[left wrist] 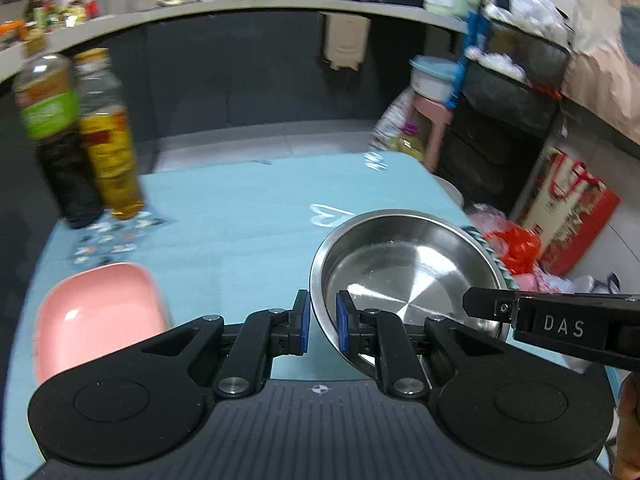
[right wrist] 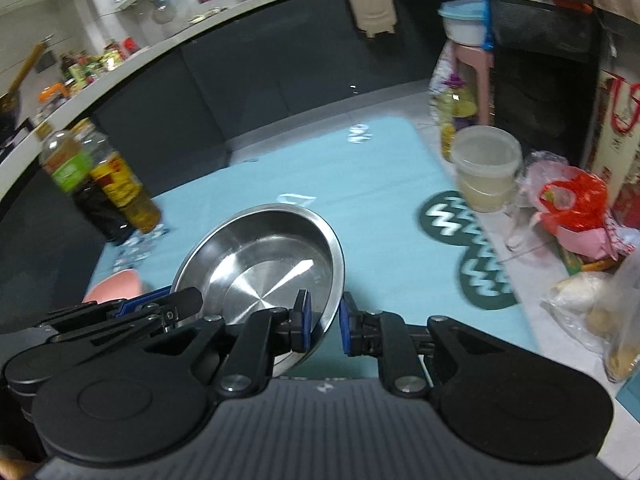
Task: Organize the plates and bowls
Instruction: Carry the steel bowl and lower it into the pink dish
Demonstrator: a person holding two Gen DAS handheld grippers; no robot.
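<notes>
A round steel bowl point(left wrist: 404, 276) is held tilted above the blue tablecloth. My left gripper point(left wrist: 322, 326) straddles its left rim with one blue pad on each side. My right gripper point(right wrist: 323, 326) straddles the bowl's right rim point(right wrist: 334, 280) the same way; in the left wrist view its finger point(left wrist: 486, 306) reaches over the bowl's right edge. In both, small gaps show between pads and rim, so firm contact is unclear. A pink rectangular plate point(left wrist: 100, 316) lies on the table at the left, and its corner shows in the right wrist view point(right wrist: 120, 284).
Two bottles point(left wrist: 80, 136) stand at the table's far left. A dark green zigzag mat point(right wrist: 472, 248) lies at the table's right edge. Beside it stand a lidded plastic tub point(right wrist: 486, 168) and plastic bags point(right wrist: 568, 200). A dark counter runs behind.
</notes>
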